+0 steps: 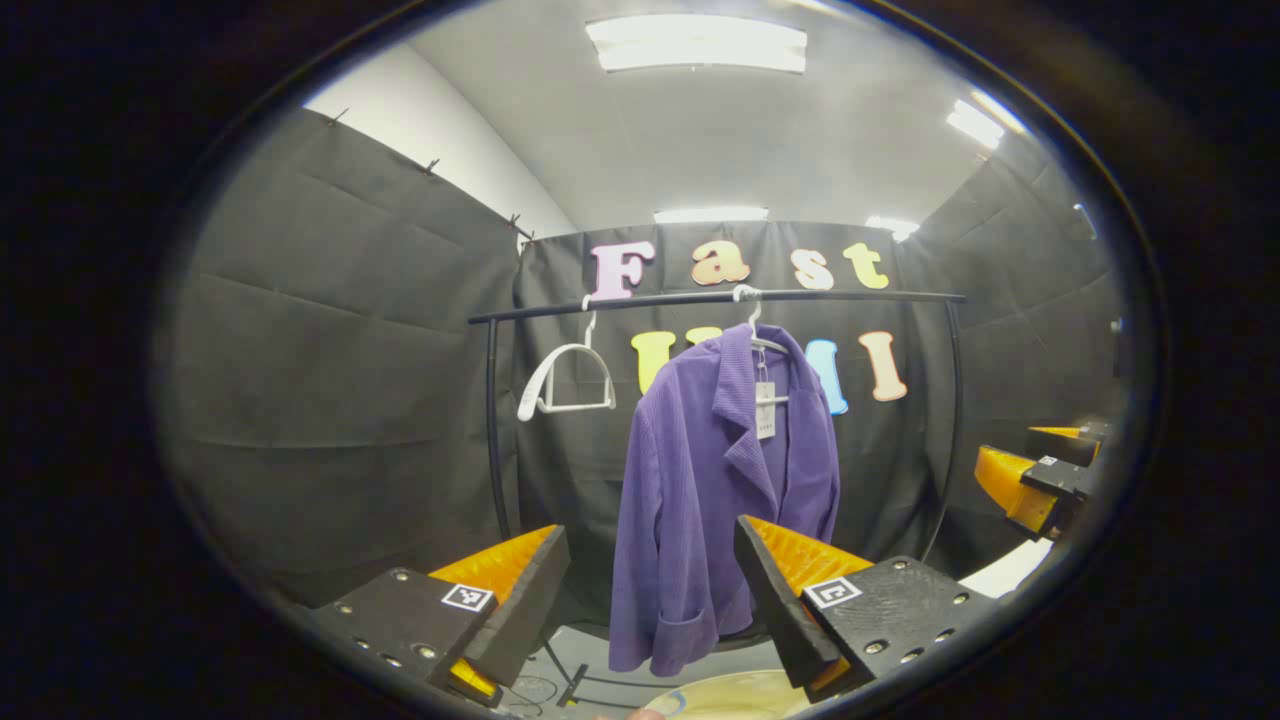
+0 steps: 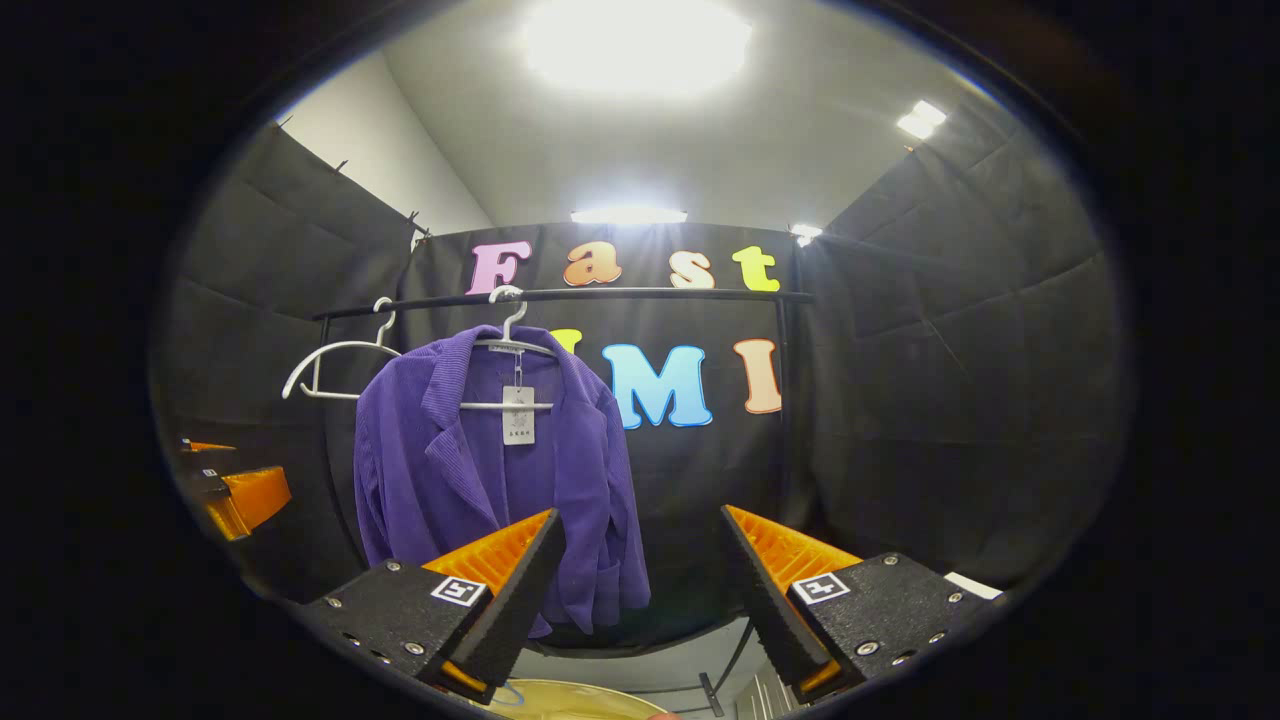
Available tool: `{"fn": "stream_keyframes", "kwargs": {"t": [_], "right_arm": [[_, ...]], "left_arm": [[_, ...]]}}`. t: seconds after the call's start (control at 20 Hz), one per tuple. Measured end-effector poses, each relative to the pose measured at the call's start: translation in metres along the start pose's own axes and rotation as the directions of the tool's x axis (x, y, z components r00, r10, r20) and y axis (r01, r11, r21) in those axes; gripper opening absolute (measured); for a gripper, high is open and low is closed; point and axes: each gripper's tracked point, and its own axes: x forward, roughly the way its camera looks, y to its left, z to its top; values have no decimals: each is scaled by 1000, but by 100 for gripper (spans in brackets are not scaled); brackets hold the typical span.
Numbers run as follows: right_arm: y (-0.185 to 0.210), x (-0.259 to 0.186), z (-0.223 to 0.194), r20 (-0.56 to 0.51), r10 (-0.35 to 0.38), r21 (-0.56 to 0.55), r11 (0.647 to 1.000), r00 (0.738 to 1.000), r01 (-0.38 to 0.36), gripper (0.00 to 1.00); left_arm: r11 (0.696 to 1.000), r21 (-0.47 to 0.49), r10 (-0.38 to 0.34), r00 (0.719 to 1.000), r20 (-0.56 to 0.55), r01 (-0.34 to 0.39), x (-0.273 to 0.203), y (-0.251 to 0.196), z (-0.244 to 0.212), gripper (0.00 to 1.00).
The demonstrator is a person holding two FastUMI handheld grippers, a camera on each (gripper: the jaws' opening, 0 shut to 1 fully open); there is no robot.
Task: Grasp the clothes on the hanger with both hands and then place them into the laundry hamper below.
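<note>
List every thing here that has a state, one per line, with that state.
Purple corduroy jacket: hanging on its white hanger from the black rail, front open, paper tag dangling.
Empty white plastic hanger: hooked on the rail, bare.
Left gripper: jaws open, holding nothing.
Right gripper: jaws open, holding nothing.
Ceiling light panels: on.

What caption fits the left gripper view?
Open left hand-held gripper faces a purple jacket hanging on the rack.

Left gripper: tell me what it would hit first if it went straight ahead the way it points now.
Probably the purple jacket on the hanger. The open left gripper frames the jacket's lower half between its fingers, with nothing in front of it. Depth is hard to judge through the fisheye, so a gap remains.
</note>
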Motion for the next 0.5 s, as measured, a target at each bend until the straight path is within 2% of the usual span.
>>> {"fn": "stream_keyframes", "kwargs": {"t": [0.15,0.4,0.5], "right_arm": [[-7,4,10,24,8,-7,1000,1000,-8,95],[-6,99,41,59,40,0,999,997,-40,95],[-7,118,45,67,55,9,998,996,-56,95]], "left_arm": [[1000,-4,-1,1000,13,1,7,-9,12,100],[999,-35,3,1000,25,-2,37,-26,29,100],[999,-38,9,999,33,-8,53,-34,35,100]]}}
